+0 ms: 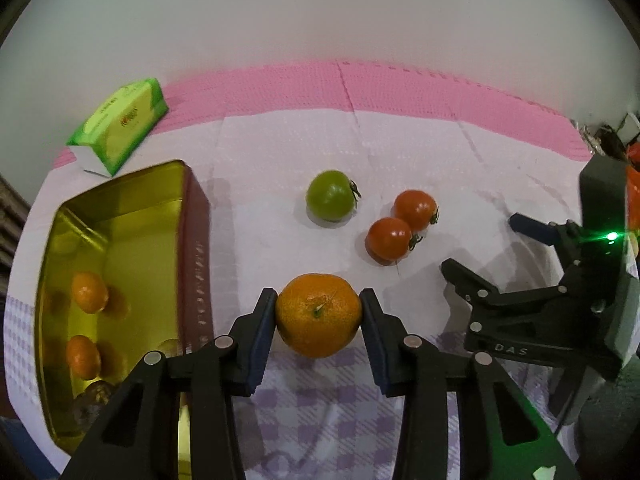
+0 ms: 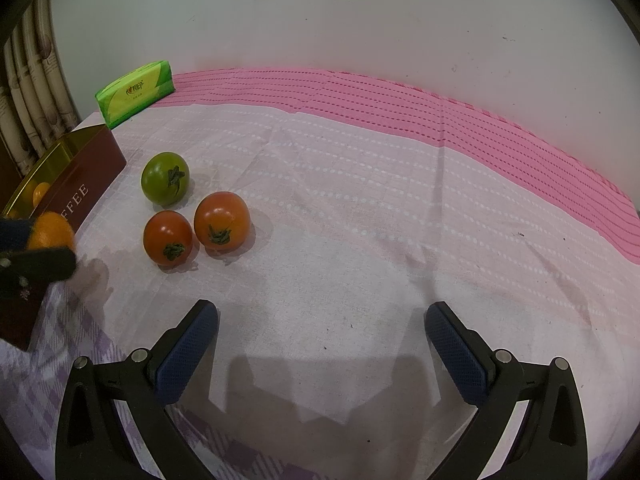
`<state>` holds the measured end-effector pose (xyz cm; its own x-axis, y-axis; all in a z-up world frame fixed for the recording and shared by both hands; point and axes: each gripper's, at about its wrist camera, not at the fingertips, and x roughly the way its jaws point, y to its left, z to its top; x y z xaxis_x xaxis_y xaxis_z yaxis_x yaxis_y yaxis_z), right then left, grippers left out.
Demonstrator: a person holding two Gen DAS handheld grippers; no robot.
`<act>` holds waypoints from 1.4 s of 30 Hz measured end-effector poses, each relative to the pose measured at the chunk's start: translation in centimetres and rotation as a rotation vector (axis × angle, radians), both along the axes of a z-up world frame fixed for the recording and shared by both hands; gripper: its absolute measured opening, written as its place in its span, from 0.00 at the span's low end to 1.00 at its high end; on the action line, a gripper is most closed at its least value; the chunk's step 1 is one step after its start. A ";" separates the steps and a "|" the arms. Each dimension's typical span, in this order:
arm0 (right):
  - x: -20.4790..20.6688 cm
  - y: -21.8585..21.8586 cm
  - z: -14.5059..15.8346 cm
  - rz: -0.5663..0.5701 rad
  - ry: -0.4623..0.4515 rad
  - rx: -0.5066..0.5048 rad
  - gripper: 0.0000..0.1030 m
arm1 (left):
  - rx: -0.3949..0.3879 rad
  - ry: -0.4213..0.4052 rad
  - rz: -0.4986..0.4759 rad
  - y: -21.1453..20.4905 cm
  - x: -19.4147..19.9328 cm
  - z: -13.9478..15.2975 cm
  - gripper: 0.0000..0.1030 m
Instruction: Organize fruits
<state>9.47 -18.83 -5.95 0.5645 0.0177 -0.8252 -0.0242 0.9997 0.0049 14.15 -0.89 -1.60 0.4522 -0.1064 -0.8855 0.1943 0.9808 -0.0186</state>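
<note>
Two oranges (image 1: pixel 86 320) already lie in the gold tin (image 1: pixel 192 248) at left; the left gripper (image 1: pixel 319 312) clamps a third orange (image 1: pixel 319 314) at lower centre, the right gripper (image 2: pixel 320 332) gapes empty, and three tomatoes (image 1: pixel 390 238) wait mid-frame.

Both wrist views look steeply down, sharing tomatoes (image 1: pixel 402 226).

Open gold-lined metal tin (image 1: pixel 116 216) sits left on the desk (image 1: pixel 280 152), two small oranges (image 1: pixel 89 292) inside. Green tissue pack (image 1: pixel 120 128) lies behind it. Three tomatoes (image 1: pixel 331 195) cluster right of the tin.
</note>
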 end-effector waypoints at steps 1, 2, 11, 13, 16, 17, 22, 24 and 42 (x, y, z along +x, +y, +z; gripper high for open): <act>0.0 0.0 0.0 0.000 0.000 0.000 1.00 | -0.003 -0.004 0.008 0.3 -0.1 0.4 0.37; 0.0 0.0 0.0 0.000 0.000 0.000 1.00 | -0.004 -0.007 0.015 0.6 -0.2 0.7 0.37; 0.0 0.1 0.0 0.000 0.000 0.000 1.00 | -0.013 -0.040 0.112 5.1 -1.3 3.1 0.37; 0.0 0.1 0.0 0.000 0.000 0.000 1.00 | 0.006 -0.048 0.135 6.3 -1.5 3.2 0.37; 0.0 0.1 0.0 0.000 0.000 0.000 1.00 | 0.026 -0.047 0.175 8.3 -1.6 3.1 0.37; 0.0 0.1 0.0 0.000 0.000 0.000 1.00 | 0.036 -0.044 0.191 9.0 -1.7 3.0 0.37; 0.0 0.1 0.0 0.000 0.000 0.000 1.00 | 0.068 -0.030 0.248 11.7 -2.2 2.0 0.37; 0.0 0.0 0.0 0.000 0.000 0.000 1.00 | 0.072 -0.023 0.266 12.4 -2.5 1.6 0.37; 0.0 0.0 0.0 -0.001 0.000 -0.001 1.00 | 0.078 0.012 0.295 14.5 -3.8 -0.9 0.37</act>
<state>9.47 -18.79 -5.94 0.5649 0.0167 -0.8250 -0.0232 0.9997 0.0043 10.31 13.62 -2.54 0.4433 0.0969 -0.8911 -0.0988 0.9934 0.0588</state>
